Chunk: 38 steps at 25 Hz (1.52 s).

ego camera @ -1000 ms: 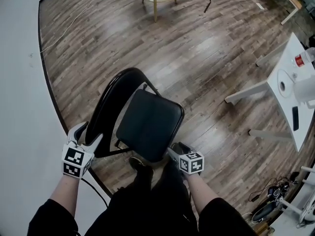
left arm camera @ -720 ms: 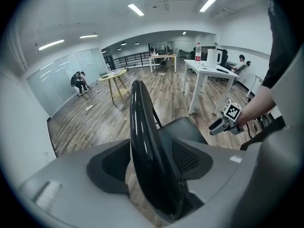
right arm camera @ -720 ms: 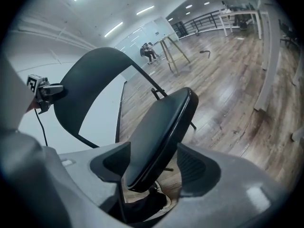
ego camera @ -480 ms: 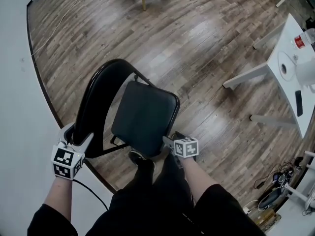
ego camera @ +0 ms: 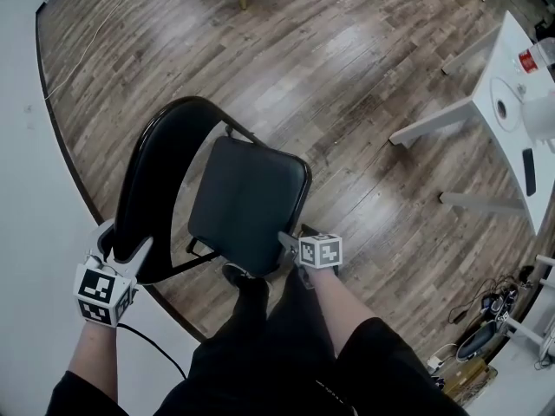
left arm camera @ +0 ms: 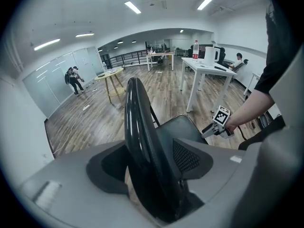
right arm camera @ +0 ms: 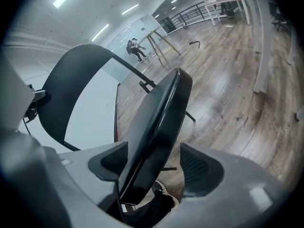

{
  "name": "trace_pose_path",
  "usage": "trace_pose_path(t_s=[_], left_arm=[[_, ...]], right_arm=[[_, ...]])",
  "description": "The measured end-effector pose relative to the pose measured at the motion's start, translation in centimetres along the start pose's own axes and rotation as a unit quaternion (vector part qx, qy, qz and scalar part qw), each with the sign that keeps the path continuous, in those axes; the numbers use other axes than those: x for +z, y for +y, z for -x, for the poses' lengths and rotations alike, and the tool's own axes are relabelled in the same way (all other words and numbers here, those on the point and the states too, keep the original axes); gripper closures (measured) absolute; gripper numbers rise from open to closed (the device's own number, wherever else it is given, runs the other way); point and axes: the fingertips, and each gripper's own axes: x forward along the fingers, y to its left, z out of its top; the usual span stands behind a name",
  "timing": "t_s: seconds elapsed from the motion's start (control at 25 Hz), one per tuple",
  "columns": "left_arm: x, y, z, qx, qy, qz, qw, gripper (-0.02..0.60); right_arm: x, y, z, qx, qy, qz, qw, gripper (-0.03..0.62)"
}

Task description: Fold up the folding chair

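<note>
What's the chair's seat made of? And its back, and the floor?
Seat: probably padded vinyl, matte black, soft rounded edges.
Back: glossy black metal or hard plastic; light streaks shine on it.
Floor: wood-grain planks with a slight sheen, real wood or laminate, can't tell.

black folding chair, brown plank floor, white table

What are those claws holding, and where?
Black folding chair: left gripper straddles its backrest rim, grip unclear; right gripper, jaws just opening, brackets seat edge unclamped.
</note>
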Motion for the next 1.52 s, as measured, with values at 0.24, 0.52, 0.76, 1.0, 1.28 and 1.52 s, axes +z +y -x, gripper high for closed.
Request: trace_pose_path(t_s=[0.24, 0.52, 0.76, 1.0, 1.28, 1.52], left_arm=[[0.0, -0.5, -0.2, -0.009, -0.004, -0.001, 0.9999, 0.282], [-0.7, -0.8, -1.1, -0.017, 0.007, -0.014, 0.9997, 0.282], [-0.6, -0.9, -1.7, -0.028, 0.012, 0.017, 0.9994, 0.287], [-0.5, -1.1, -1.7, -0.031, 0.017, 0.012, 0.9993, 0.301], [-1.2, -0.8, -1.8, -0.029, 0.046, 0.012, 0.9984, 0.33], [-2.0, -0.3, -1.7, -0.016, 0.063, 0.029, 0.9975, 0.361]], right_arm=[[0.1, 0.1, -1.1, 0.022, -0.014, -0.025, 0.999, 0.261], [-0.2, -0.9, -2.9, 0.031, -0.019, -0.094, 0.995, 0.252], [0.3, -0.5, -3.9, 0.082, -0.032, -0.135, 0.987, 0.241], [1.7, -0.2, -5.2, 0.115, -0.048, -0.167, 0.978, 0.241], [3.2, 0.4, -7.3, 0.136, -0.047, -0.18, 0.973, 0.241], [3.1, 0.3, -7.8, 0.135, -0.046, -0.188, 0.972, 0.276]])
